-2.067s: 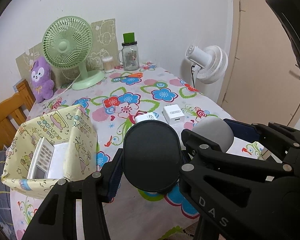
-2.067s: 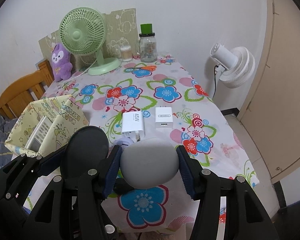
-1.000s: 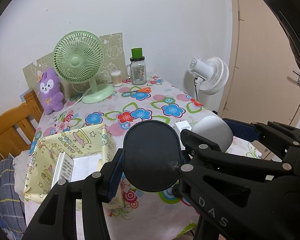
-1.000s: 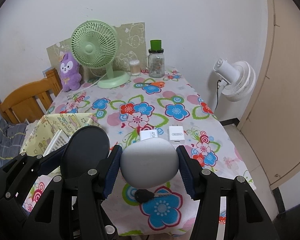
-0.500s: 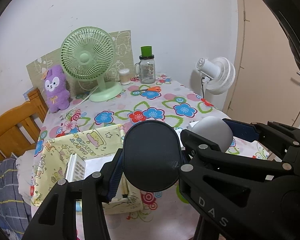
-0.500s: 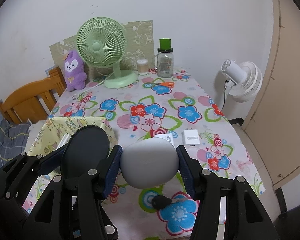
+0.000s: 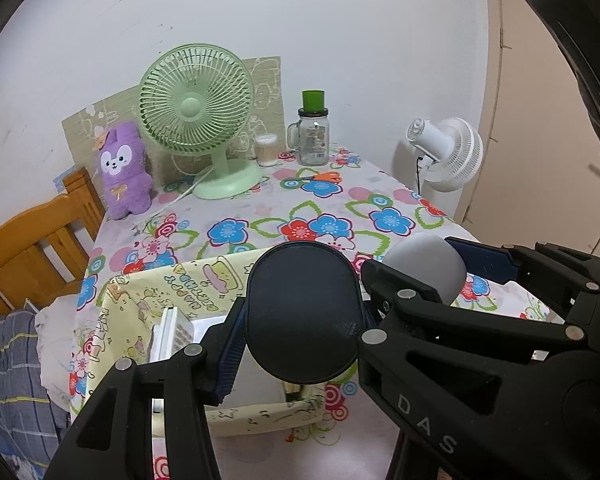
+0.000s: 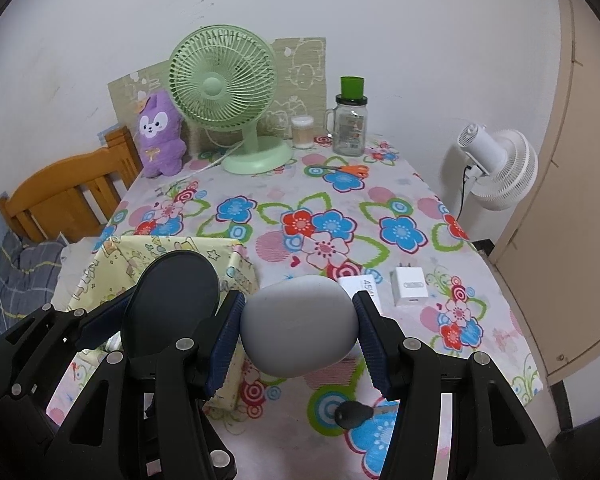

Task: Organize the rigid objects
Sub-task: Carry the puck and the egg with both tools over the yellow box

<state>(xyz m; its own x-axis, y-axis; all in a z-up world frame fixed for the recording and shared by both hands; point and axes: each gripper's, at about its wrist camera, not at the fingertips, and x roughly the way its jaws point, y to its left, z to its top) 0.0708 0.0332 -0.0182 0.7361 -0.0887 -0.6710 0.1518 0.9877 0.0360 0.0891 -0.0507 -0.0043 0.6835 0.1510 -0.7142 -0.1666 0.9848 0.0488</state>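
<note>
Because both grippers carry cargo toward one container, each object sits clamped sideways between blue ribbed pads: the left gripper (image 7: 304,316) pinches a dark oval case (image 7: 305,312) by its long edges, and the right gripper (image 8: 299,324) pinches a grey oval case (image 8: 299,322) the same way, so either could be dropped flat by simply parting the jaws. From the left wrist view the dark case hangs directly over the yellow patterned box (image 7: 180,280), which suggests it is the first to go in; the grey one rides just beside it, over the tablecloth (image 8: 320,208) rather than the box. Inside the box a single white keypad device (image 7: 172,330) leans on its edge against the wall, leaving free floor for more.

Counting what is left out: two white chargers (image 8: 409,286) lie side by side near the right gripper, and one black-headed key (image 8: 354,414) lies below the grey case. Farther back stand one green desk fan (image 8: 224,88), one purple plush (image 8: 160,132), one glass jar (image 8: 350,124), one small tub of cotton swabs (image 8: 302,130) and one pair of orange scissors (image 8: 350,170). One white fan (image 8: 500,166) stands off the table, and one wooden chair (image 8: 68,192) is at its left.
</note>
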